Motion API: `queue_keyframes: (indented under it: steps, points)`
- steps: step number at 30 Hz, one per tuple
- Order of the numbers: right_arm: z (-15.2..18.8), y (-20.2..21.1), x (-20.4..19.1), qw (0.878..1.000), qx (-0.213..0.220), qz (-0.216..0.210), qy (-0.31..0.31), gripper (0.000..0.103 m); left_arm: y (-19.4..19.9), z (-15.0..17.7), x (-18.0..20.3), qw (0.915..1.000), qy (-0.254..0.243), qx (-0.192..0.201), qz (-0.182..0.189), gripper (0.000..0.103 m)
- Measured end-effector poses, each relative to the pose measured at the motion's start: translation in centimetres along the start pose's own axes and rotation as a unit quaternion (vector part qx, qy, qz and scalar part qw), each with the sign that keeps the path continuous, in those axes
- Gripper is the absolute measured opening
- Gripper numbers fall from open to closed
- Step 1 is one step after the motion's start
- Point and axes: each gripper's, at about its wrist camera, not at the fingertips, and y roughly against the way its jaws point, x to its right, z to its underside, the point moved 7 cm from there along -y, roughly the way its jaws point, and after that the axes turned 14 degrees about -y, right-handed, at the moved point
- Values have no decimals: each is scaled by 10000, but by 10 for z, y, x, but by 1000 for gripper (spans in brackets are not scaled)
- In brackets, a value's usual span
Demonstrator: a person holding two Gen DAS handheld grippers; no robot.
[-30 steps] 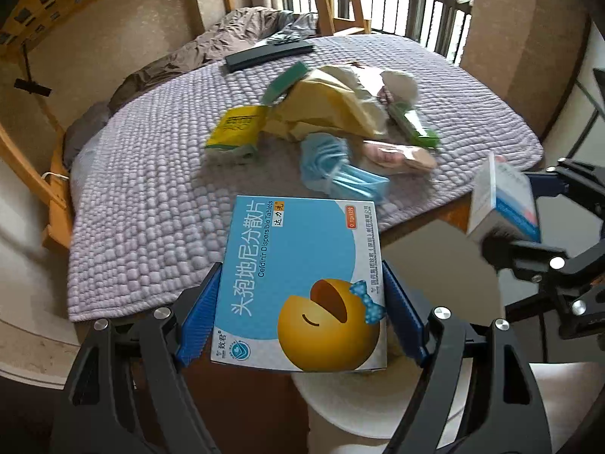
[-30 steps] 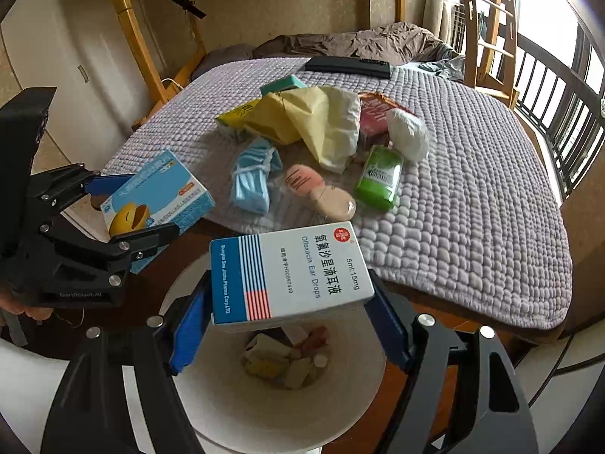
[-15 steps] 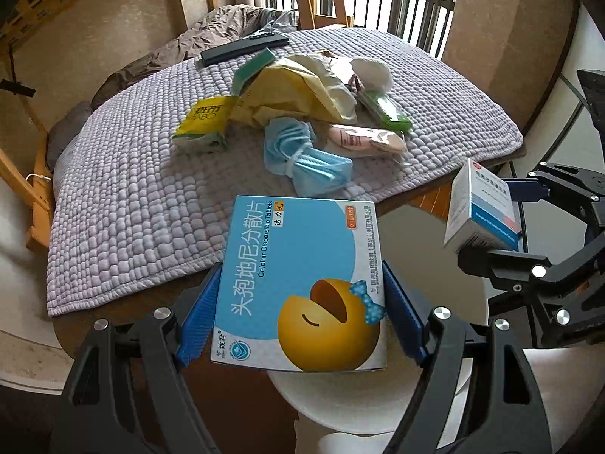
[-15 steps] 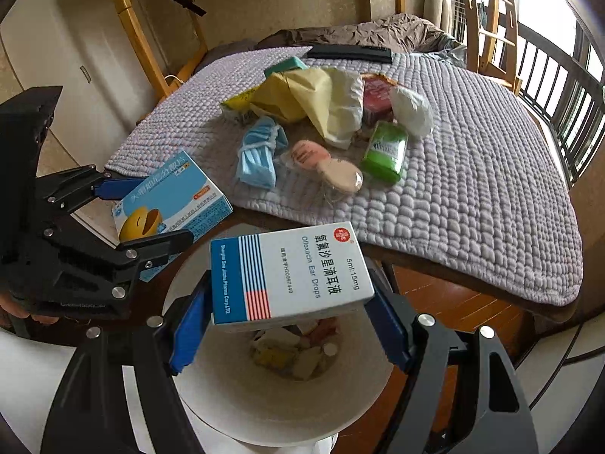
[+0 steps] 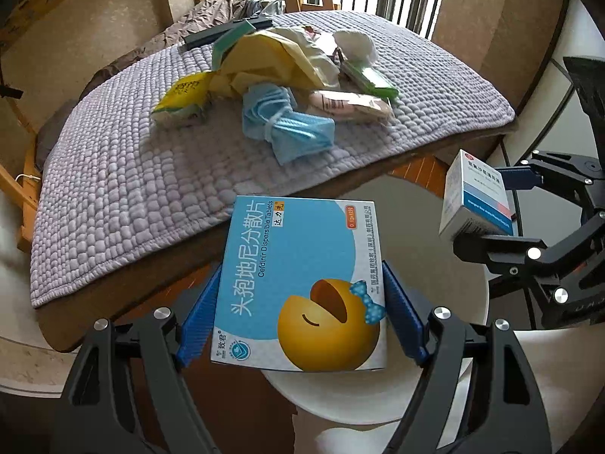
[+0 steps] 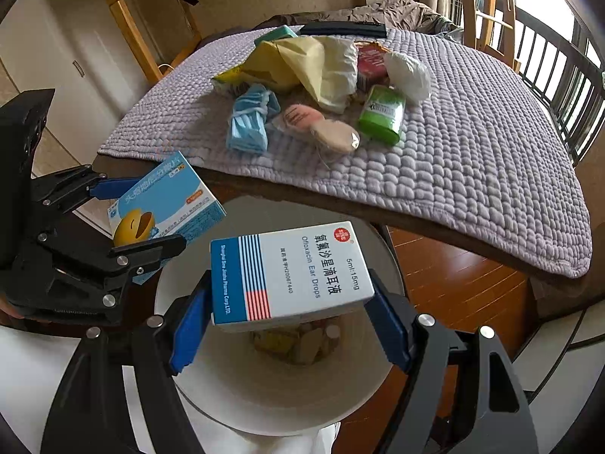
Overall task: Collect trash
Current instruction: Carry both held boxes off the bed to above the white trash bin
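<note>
My left gripper [image 5: 302,302] is shut on a light-blue tablet box [image 5: 302,283] with a yellow cartoon face, held over the near rim of a white bin [image 5: 446,265]. My right gripper [image 6: 291,302] is shut on a white and blue ear-drops box [image 6: 291,272], right above the open white bin [image 6: 264,386], which holds several scraps. Each gripper shows in the other's view: the ear-drops box [image 5: 476,198] at the right, the tablet box [image 6: 162,200] at the left. More trash lies on the lilac quilt [image 6: 472,159]: a blue mask bundle [image 6: 249,121], a green pack [image 6: 382,113], yellow bags [image 6: 302,64].
The bin stands on a wooden floor [image 6: 453,276] just below the quilt-covered table's edge. A black remote [image 6: 344,29] and a brown blanket lie at the far side. Wooden frames stand left, a railing [image 6: 559,87] right.
Both grippers, each with its box, have sunk toward the bin and pulled back slightly from the table; the bin fills more of both views. The grips are unchanged.
</note>
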Motion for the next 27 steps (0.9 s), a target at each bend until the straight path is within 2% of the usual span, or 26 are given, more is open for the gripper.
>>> queue_keyframes:
  steps: [11,27]
  points:
    - [7,-6,2,10000,-58,40,-47,75,4,2,10,9997,-242,62,-62,81]
    - [26,-10,5,9997,-168,105,-112,75,-4,18,31,9988,-399,-127,250,81]
